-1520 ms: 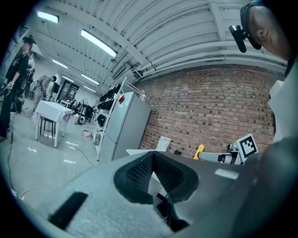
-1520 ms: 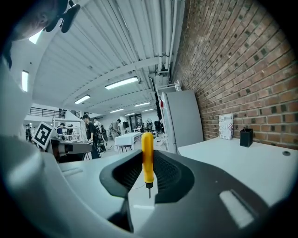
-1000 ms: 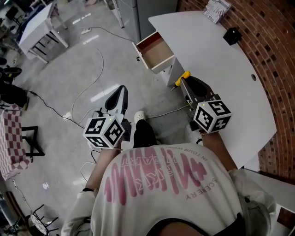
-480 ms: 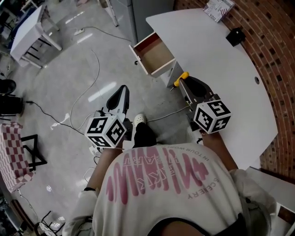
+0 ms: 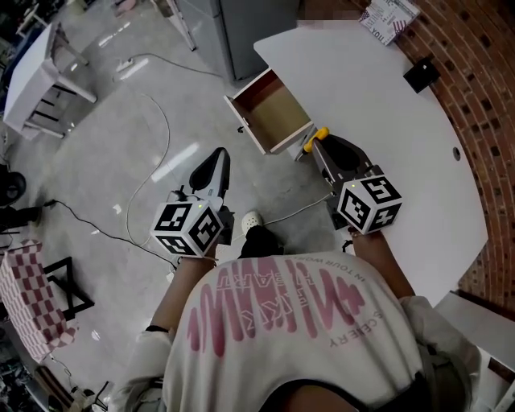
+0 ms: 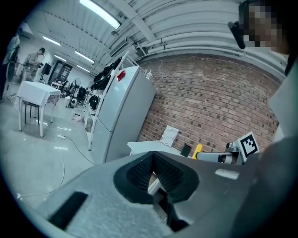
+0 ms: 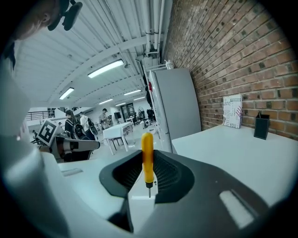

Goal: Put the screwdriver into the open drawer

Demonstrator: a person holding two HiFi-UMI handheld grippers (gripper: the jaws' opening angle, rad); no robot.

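Observation:
The open drawer, empty with a brown floor, juts from the white table just ahead of my right gripper. My right gripper is shut on the screwdriver, whose yellow handle pokes out past the jaw tips. In the right gripper view the screwdriver stands upright between the pads of the right gripper, metal tip down. My left gripper hovers over the floor, left of the drawer and short of it. Its jaws taper to a closed point with nothing in them, and the left gripper looks the same in its own view.
A black box and a booklet sit at the table's far side by the brick wall. A grey fridge stands beyond the drawer. Cables trail over the floor; a white table stands far left.
Both grippers have travelled forward with the person. The open drawer and table edge now lie closer to the right gripper's tips. The screwdriver stays held.

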